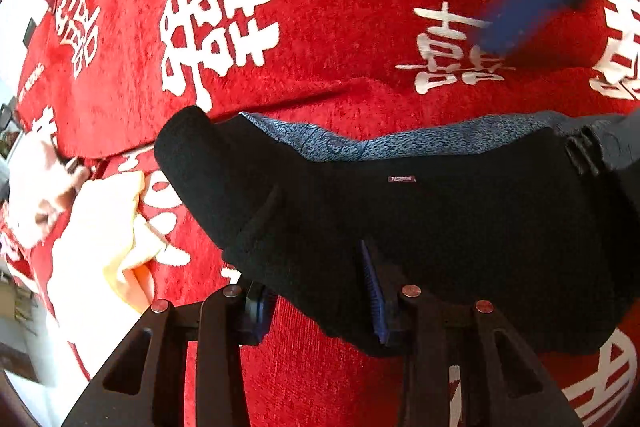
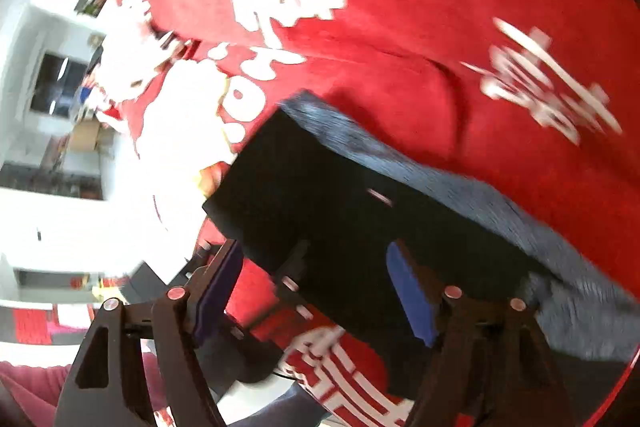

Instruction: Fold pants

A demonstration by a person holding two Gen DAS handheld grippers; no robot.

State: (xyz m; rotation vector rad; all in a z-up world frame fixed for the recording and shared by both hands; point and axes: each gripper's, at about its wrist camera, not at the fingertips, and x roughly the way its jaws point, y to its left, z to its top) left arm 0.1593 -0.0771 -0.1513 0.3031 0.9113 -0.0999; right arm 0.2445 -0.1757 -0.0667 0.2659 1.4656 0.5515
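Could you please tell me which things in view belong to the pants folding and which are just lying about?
Belongs to the job:
black pants
left gripper, open
right gripper, open

Just lying about:
pale yellow cloth
red bedspread, the surface under the pants

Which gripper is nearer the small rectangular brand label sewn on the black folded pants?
Left, as far as the views show. The left gripper is open below the small rectangular label on the black folded pants. The right gripper is open too, its view blurred.
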